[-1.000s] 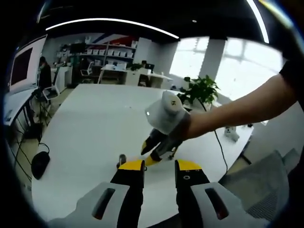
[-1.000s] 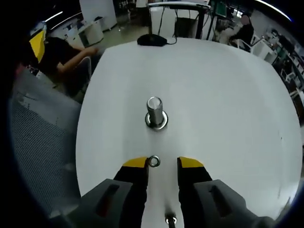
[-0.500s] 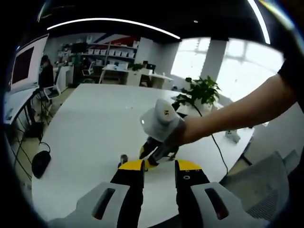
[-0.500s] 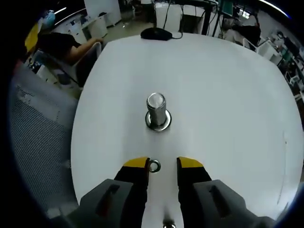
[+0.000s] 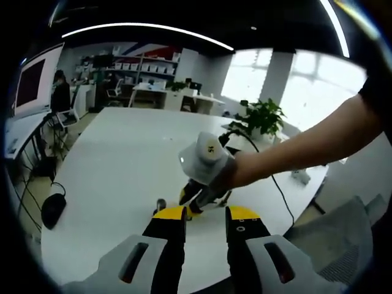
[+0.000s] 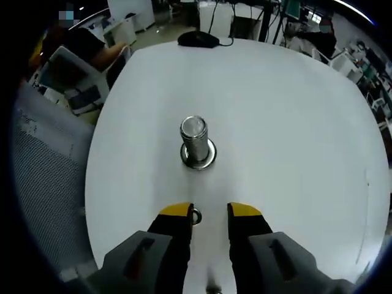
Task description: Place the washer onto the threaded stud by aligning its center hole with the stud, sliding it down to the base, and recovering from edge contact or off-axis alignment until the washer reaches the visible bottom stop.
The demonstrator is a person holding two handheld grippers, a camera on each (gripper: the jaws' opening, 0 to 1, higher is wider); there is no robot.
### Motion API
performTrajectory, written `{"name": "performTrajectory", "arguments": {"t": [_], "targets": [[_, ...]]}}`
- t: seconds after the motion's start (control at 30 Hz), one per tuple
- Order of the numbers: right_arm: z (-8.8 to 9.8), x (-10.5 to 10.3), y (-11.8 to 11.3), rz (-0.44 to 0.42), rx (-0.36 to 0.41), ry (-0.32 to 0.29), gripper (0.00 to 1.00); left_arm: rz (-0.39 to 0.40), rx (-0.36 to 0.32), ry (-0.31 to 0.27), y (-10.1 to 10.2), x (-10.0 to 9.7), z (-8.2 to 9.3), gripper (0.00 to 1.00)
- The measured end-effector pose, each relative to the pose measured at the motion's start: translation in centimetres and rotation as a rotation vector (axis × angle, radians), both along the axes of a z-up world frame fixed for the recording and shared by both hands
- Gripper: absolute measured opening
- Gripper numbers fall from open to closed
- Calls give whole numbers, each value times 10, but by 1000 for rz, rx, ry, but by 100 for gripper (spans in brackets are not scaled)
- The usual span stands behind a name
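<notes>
Right gripper view: the right gripper (image 6: 205,211) hangs over a white table (image 6: 294,122), its yellow-tipped jaws set a little apart. A small metal washer (image 6: 195,215) sits in the gap, touching the inner face of the left jaw; a clear space separates it from the right jaw, so I cannot tell whether it is pinched or only resting there. The threaded stud (image 6: 195,139) stands upright on its round base near the middle of the table, ahead of the jaw tips and a little left of the gap's line, apart from the washer. A black mouse (image 6: 197,39) lies at the far edge of the table. Left gripper view: the left gripper (image 5: 205,213) has its jaws slightly apart with nothing between them. Just beyond its tips the right gripper (image 5: 195,202), held by a person's arm (image 5: 306,147), points down at the table (image 5: 116,159), close to the stud (image 5: 160,205).
</notes>
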State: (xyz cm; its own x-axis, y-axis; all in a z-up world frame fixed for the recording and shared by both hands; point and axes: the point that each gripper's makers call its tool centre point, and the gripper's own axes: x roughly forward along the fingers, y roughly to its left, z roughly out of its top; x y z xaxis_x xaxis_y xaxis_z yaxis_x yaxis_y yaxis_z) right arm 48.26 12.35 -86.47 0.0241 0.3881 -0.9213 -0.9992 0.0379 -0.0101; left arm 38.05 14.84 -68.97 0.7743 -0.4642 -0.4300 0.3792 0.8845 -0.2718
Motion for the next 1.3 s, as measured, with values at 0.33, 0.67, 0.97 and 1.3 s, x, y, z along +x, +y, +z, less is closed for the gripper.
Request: {"name": "performTrajectory", "arguments": {"t": [0.33,0.67,0.97,1.3], "targets": [[-2,0,4,7,-1,-5,25,7,3,-4,2,0,1,23],[-3,0,-1,2,3,5,25,15,5,-2,4,0,0,23],[0,-9,-9,53,3,36,25,30,5,-4,7,0,0,23],[-3,-18,-14,149,-20,6,24,44,4,-6,10,1,1,23]]}}
